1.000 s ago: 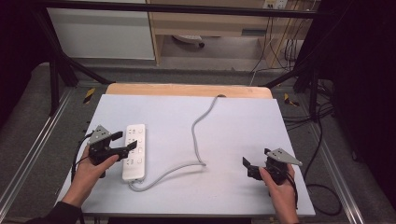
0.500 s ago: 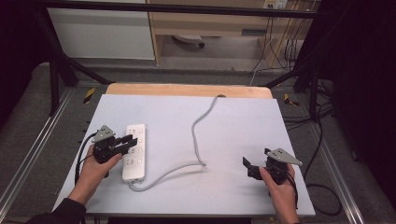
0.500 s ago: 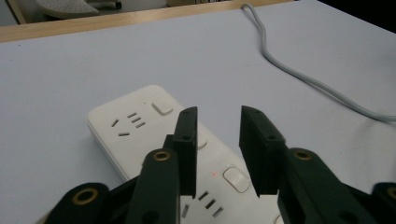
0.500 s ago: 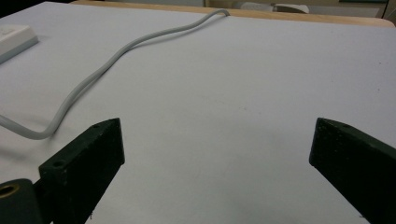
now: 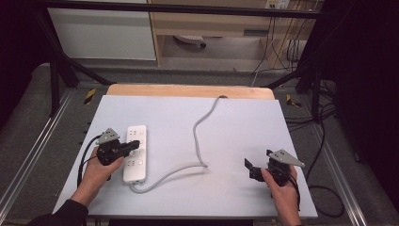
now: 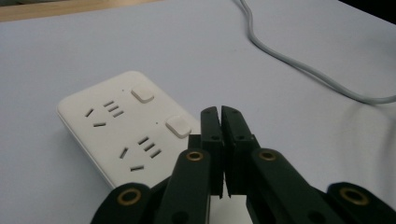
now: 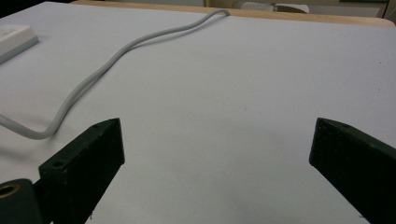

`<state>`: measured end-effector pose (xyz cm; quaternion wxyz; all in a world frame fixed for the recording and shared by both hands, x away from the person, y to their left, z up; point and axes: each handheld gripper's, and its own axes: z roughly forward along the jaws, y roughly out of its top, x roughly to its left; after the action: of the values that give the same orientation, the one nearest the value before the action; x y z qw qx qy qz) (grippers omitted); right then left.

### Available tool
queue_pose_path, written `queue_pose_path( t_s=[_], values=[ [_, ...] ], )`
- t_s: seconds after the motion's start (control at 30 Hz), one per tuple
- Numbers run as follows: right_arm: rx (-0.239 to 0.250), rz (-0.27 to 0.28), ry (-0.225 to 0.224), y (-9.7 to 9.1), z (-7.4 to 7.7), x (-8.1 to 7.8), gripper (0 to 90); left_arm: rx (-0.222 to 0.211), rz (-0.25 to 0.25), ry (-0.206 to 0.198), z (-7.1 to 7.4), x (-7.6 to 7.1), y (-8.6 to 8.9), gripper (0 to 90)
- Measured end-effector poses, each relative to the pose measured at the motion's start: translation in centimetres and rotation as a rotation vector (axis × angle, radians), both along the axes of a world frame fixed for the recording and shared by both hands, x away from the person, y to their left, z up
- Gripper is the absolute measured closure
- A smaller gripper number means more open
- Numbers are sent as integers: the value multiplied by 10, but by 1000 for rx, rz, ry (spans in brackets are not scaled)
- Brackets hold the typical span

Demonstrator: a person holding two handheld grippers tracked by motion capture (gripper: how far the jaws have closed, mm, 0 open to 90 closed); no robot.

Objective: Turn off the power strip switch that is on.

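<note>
We are holding the left gripper point(image 5: 134, 145) over the strip point(image 5: 136, 153), which is lying on the tabletop point(image 5: 235, 127) at its left side; its jaws have just been closing and are now pressed together with nothing between them, above a switch point(image 6: 178, 126). We are keeping the right gripper point(image 5: 250, 170) well apart at the right, jaws spread wide and holding nothing, while the cord point(image 5: 202, 136) is curving between them.
</note>
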<state>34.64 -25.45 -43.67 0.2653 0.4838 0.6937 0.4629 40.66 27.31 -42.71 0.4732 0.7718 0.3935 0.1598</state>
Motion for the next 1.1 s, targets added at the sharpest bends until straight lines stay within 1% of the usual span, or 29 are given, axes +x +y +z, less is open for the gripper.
queue_pose_path(
  t_s=[0.27, 0.3, 0.47, 0.53, 0.8, 1.1],
  values=[
    [1, 2, 0, 0, 0, 0, 37, 32, -18, 26, -5, 2, -4, 900],
    [1, 2, 1, 0, 0, 0, 37, 31, -17, 28, -6, 2, -4, 900],
    [2, 2, 1, 0, 0, 0, 37, 39, -18, 32, -7, 3, -6, 900],
    [3, 2, 2, 0, 0, 0, 37, 50, -23, 34, -8, 3, -6, 900],
    [3, 2, 3, 0, 0, 0, 37, 69, -22, 40, -10, 3, -7, 900],
    [2, 2, 2, 0, 1, 0, 37, 74, -27, 41, -11, 2, -8, 900]
  ],
)
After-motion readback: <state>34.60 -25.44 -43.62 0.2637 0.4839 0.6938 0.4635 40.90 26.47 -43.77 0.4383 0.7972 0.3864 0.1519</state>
